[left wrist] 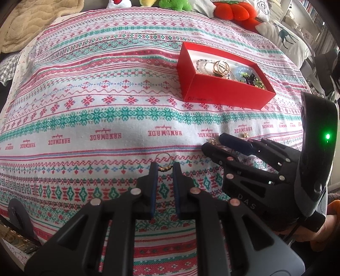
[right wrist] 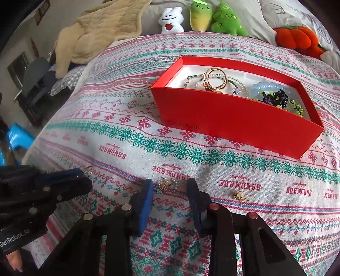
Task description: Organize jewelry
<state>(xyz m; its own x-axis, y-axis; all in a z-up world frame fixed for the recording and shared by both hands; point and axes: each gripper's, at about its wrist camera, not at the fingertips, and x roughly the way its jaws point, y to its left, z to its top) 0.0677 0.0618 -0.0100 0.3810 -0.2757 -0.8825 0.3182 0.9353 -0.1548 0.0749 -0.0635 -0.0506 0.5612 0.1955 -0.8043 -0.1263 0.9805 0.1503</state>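
Note:
On the patterned bedspread, my left gripper (left wrist: 165, 169) is shut on a thin gold ring (left wrist: 163, 158), whose loop stands up past the fingertips. In the right wrist view the same ring (right wrist: 89, 169) pokes out of the left gripper (right wrist: 84, 177). My right gripper (right wrist: 170, 185) is open around a small round jewelled piece (right wrist: 167, 184) lying on the cloth, with a gap on each side of it. A small gold earring (right wrist: 239, 195) lies to its right. The red box (right wrist: 233, 125) behind holds bracelets, gold rings and beads. In the left wrist view, the right gripper (left wrist: 212, 141) is seen from the side.
Plush toys (right wrist: 201, 17) and an orange pumpkin cushion (right wrist: 297, 40) line the far side of the bed. A beige blanket (right wrist: 102, 29) is heaped at the back left. The bed's edge drops off on the left, with a blue object (right wrist: 19, 138) below.

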